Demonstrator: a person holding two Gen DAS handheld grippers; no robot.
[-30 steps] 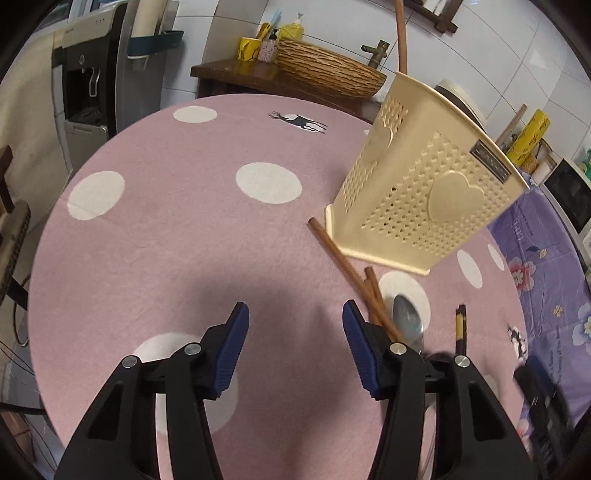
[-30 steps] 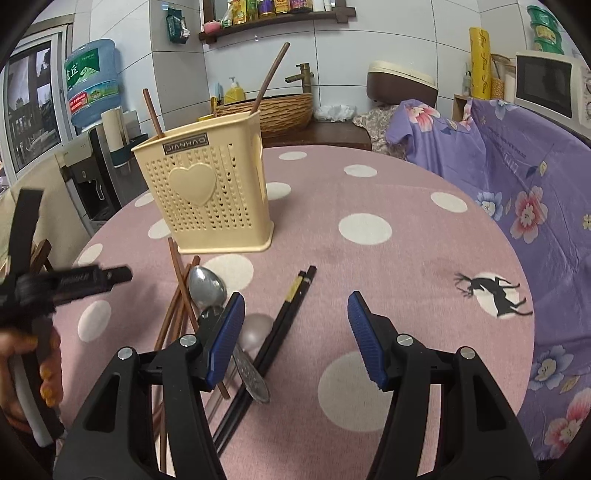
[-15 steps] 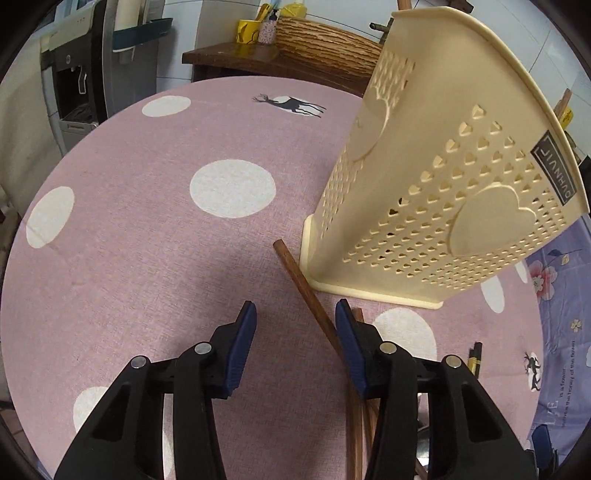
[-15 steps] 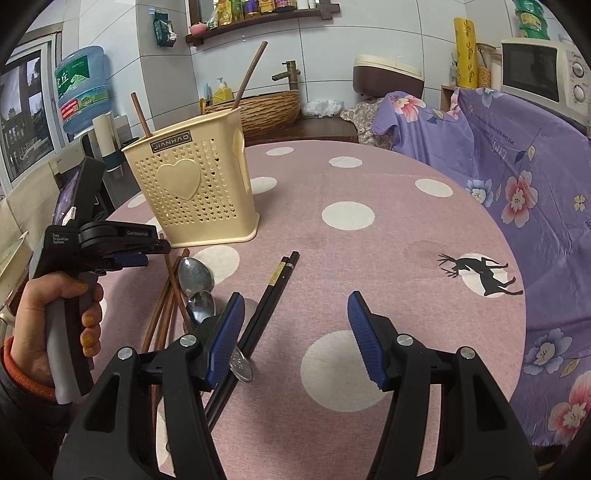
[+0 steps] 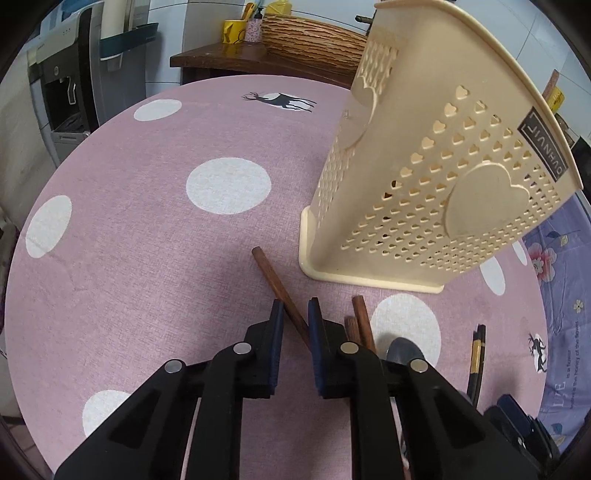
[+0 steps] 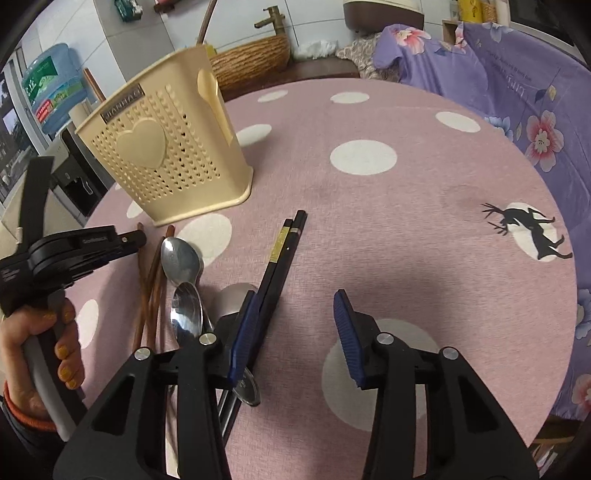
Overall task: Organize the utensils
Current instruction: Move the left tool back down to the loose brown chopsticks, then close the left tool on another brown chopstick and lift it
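Observation:
My left gripper (image 5: 295, 314) is nearly closed around a brown wooden chopstick (image 5: 273, 277) that lies on the pink dotted tablecloth (image 5: 147, 258), just left of the cream perforated utensil holder (image 5: 436, 184). More brown chopsticks (image 5: 360, 325) lie to its right. In the right wrist view the left gripper (image 6: 136, 236) sits over the brown chopsticks (image 6: 149, 284). My right gripper (image 6: 295, 321) is open and empty above the table; black chopsticks (image 6: 284, 247) and steel spoons (image 6: 181, 258) lie by its left finger. The holder (image 6: 166, 158) has chopsticks standing in it.
A woven basket (image 6: 251, 59) and a brass tap (image 6: 269, 18) stand on a wooden counter behind the table. A purple floral cloth (image 6: 517, 92) lies at the right. A water dispenser (image 5: 66, 92) stands to the far left.
My left gripper moved forward and down to the brown chopstick and its jaws narrowed around it. My right gripper tilted down toward the black chopsticks, staying open.

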